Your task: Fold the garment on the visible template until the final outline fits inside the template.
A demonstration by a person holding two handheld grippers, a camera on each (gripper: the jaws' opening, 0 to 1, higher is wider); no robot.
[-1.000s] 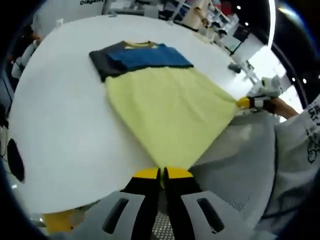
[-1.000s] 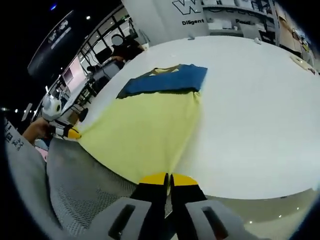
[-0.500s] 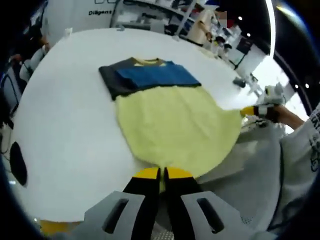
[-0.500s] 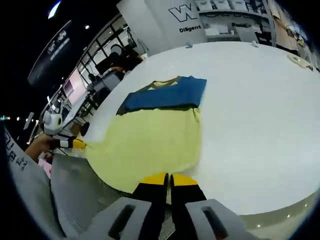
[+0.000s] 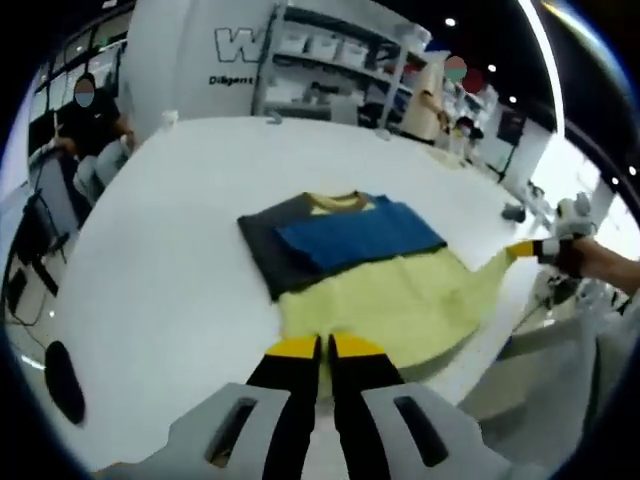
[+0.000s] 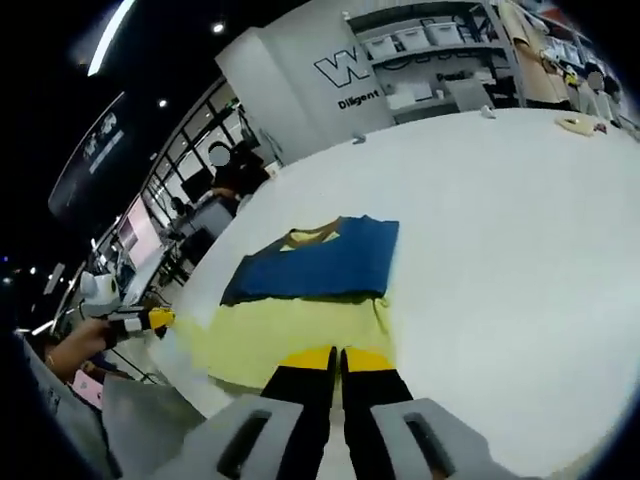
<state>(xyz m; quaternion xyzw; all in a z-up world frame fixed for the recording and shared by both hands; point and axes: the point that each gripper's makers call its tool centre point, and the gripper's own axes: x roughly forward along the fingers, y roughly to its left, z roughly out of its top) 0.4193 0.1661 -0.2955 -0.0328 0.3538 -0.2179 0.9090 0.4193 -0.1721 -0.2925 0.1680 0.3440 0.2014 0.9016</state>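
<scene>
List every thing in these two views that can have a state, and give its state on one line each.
Garment: partly folded on the white table, yellow hem lifted at both corners.
Left gripper: jaws shut on the garment's hem.
Right gripper: jaws shut on the garment's hem.

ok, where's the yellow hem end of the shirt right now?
The yellow hem lies on the white table, at the left gripper and right gripper, nearer than the blue chest panel.

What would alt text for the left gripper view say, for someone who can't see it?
A hand-held gripper, jaws closed, pinches the near hem of a yellow and blue shirt lying on a round white table. At right, a second hand-held gripper holds the hem's other corner.
</scene>
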